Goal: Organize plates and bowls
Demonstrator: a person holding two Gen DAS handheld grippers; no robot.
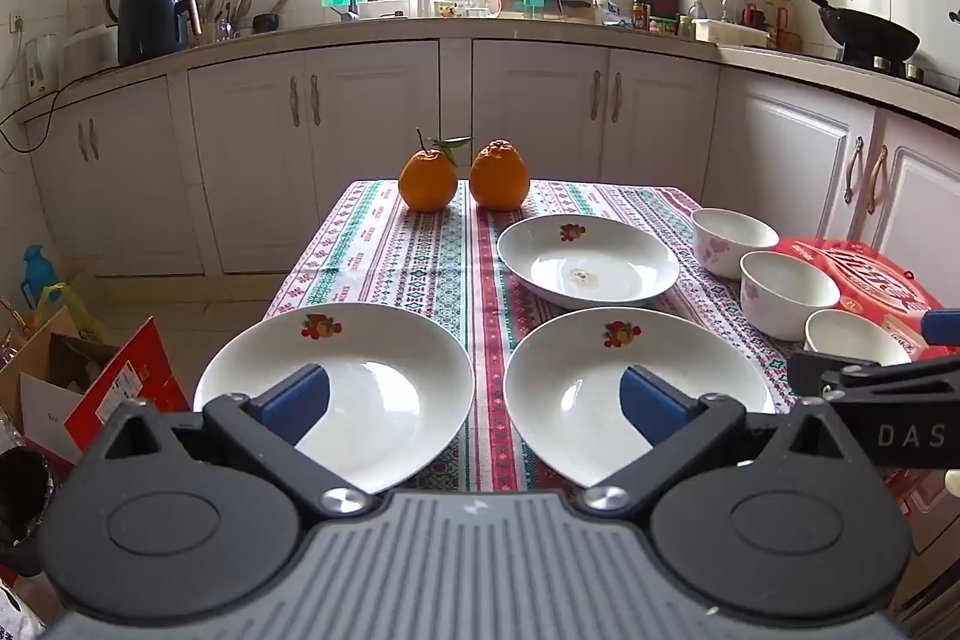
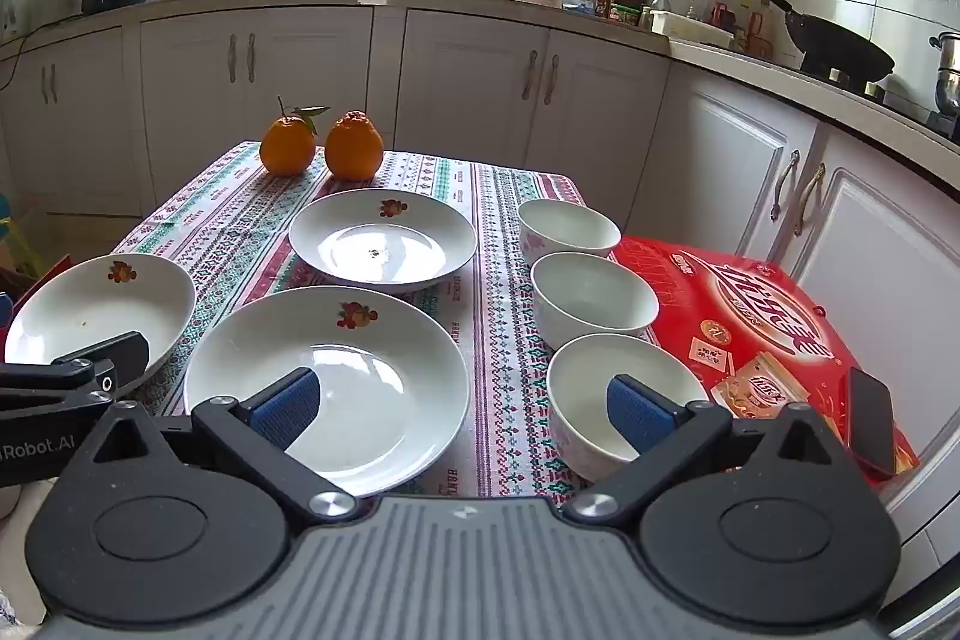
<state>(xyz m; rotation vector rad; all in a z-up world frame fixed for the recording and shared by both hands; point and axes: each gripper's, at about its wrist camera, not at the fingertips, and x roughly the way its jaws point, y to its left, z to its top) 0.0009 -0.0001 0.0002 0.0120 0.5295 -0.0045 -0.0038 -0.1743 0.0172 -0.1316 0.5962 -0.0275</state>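
Three white plates with a fruit print lie on the patterned tablecloth: a near-left plate (image 1: 336, 388) (image 2: 102, 310), a near-middle plate (image 1: 630, 388) (image 2: 330, 376) and a far plate (image 1: 588, 262) (image 2: 384, 238). Three white bowls stand in a row on the right: far bowl (image 2: 567, 226) (image 1: 729, 238), middle bowl (image 2: 591, 298) (image 1: 786, 292), near bowl (image 2: 600, 394) (image 1: 852, 334). My left gripper (image 1: 474, 394) hangs open above the gap between the two near plates. My right gripper (image 2: 462, 400) is open too, one blue pad over the near-middle plate, the other over the near bowl. Nothing is held.
Two oranges (image 1: 462, 178) (image 2: 321, 145) sit at the table's far edge. A red box (image 2: 756, 328) with a phone (image 2: 870, 418) on it lies right of the bowls. Cardboard boxes (image 1: 90, 382) stand on the floor at the left. Kitchen cabinets (image 1: 360, 142) run behind the table.
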